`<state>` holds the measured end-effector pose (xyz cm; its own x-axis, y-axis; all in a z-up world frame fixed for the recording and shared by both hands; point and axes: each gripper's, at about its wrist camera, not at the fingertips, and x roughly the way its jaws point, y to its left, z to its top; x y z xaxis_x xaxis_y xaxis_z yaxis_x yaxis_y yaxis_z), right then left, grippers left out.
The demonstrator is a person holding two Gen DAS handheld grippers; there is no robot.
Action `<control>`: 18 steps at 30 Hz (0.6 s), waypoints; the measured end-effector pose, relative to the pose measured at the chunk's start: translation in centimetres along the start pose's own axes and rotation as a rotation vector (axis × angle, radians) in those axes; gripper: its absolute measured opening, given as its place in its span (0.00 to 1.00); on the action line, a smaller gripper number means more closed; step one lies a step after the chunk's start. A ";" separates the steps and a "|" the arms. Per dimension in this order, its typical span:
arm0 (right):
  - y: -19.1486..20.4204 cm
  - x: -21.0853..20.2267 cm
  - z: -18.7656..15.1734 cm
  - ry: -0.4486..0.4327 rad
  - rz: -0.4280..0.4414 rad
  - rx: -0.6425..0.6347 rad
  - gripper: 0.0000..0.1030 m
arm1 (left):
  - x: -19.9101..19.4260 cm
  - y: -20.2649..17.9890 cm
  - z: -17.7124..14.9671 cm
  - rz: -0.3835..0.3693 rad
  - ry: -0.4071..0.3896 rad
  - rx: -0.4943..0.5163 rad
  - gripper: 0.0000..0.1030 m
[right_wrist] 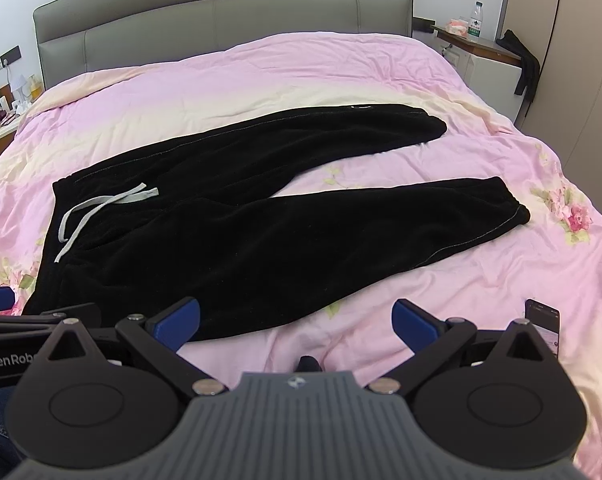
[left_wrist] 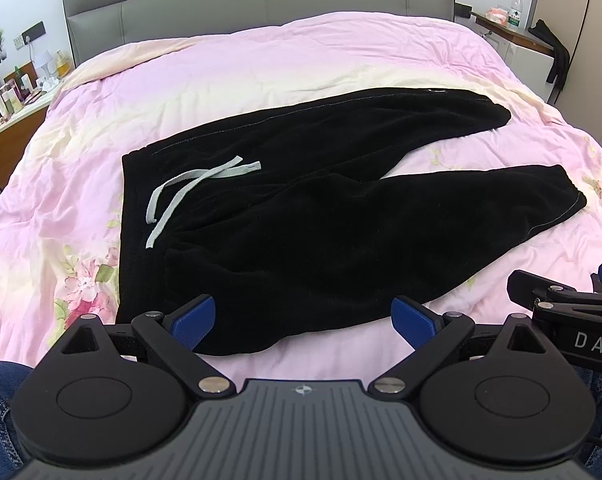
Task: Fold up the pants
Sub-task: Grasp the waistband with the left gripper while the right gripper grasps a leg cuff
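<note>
While both tongs, left tongs (left_wrist: 303, 320) and right tongs (right_wrist: 297, 320), hover wide open and empty, the black fleece drawstring pants (left_wrist: 301, 216) lie just ahead, long axis left-right, waistband nearer the left tongs.

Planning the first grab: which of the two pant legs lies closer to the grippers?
The lower leg, ending at the cuff beside the pink flower print; the other leg stretches toward the headboard.

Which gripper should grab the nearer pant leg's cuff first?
Probably the right gripper: the cuff lies on its side. The left gripper sits open nearer the waistband of the pants.
</note>
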<state>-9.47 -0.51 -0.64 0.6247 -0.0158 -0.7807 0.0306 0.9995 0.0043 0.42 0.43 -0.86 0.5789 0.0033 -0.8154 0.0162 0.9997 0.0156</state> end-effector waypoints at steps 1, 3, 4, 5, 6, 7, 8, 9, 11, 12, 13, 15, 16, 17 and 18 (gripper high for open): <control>0.1 0.2 0.2 0.001 0.000 0.000 0.95 | 0.3 0.1 0.0 -0.003 0.004 -0.002 1.00; 0.0 0.9 0.2 0.004 0.002 0.002 0.95 | 0.8 0.2 0.0 -0.010 0.009 -0.007 1.00; -0.2 1.4 0.3 0.003 0.007 0.009 0.95 | 1.2 0.4 -0.1 -0.012 0.013 -0.013 1.00; -0.1 1.4 0.6 0.003 0.007 0.011 0.95 | 1.7 0.6 -0.1 -0.011 0.019 -0.021 1.00; -0.6 2.0 0.9 -0.002 0.017 0.028 0.95 | 2.2 0.9 -0.2 -0.010 0.026 -0.032 1.00; -1.1 2.4 1.1 -0.002 0.024 0.042 0.95 | 3.0 1.3 -0.2 -0.010 0.038 -0.047 1.00; -1.9 3.0 1.4 -0.007 0.042 0.074 0.95 | 3.8 1.7 -0.3 -0.009 0.053 -0.065 1.00; -2.8 3.8 1.7 -0.016 0.056 0.105 0.95 | 4.6 2.2 -0.4 -0.009 0.071 -0.084 1.00; -4.6 5.1 2.4 -0.039 0.056 0.152 0.95 | 6.3 3.4 -0.7 -0.012 0.112 -0.132 1.00; -5.5 5.9 2.7 -0.050 0.042 0.166 0.95 | 7.0 3.9 -0.8 -0.015 0.130 -0.159 1.00; -6.3 6.6 3.1 -0.062 0.023 0.174 0.95 | 7.8 4.6 -1.0 -0.023 0.149 -0.194 1.00; -8.0 8.3 4.0 -0.085 -0.015 0.175 0.95 | 9.1 5.9 -1.5 -0.072 0.178 -0.278 1.00; -9.1 9.2 4.6 -0.098 -0.032 0.179 0.95 | 9.8 6.6 -1.9 -0.104 0.185 -0.322 1.00; -10.1 10.2 5.1 -0.106 -0.049 0.188 0.95 | 10.4 7.0 -2.3 -0.139 0.193 -0.360 1.00; -11.2 11.3 5.7 -0.098 -0.070 0.201 0.95 | 10.9 7.3 -2.7 -0.167 0.200 -0.388 1.00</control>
<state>1.68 -12.04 -5.93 0.6882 -0.0970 -0.7190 0.2252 0.9706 0.0846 4.69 7.83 -11.21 0.4250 -0.1923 -0.8845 -0.2324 0.9213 -0.3119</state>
